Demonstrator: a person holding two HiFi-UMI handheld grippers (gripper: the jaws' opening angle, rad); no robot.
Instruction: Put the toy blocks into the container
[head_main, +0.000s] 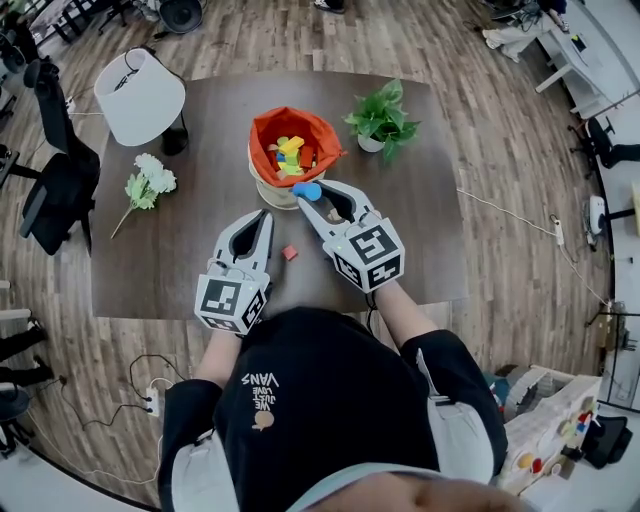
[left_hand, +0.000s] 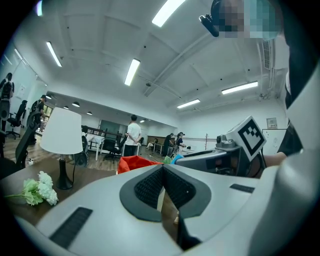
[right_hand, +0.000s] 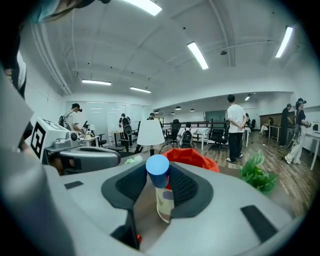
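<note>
A round container with an orange liner (head_main: 262, 125) stands at the middle of the dark table and holds several coloured blocks (head_main: 288, 155). My right gripper (head_main: 308, 193) is shut on a blue cylinder block (head_main: 307, 189), just in front of the container's near rim. In the right gripper view the blue block (right_hand: 158, 170) sits between the pads, with the orange liner (right_hand: 195, 158) behind it. A small red block (head_main: 289, 253) lies on the table between the two grippers. My left gripper (head_main: 265, 214) is shut and holds nothing, to the left of the red block; its tips (left_hand: 161, 169) meet.
A white lamp (head_main: 140, 95) stands at the table's back left, with white flowers (head_main: 148, 180) lying in front of it. A potted plant (head_main: 382, 120) stands right of the container. The table's near edge (head_main: 420, 298) lies close to the person's body. People stand in the room beyond.
</note>
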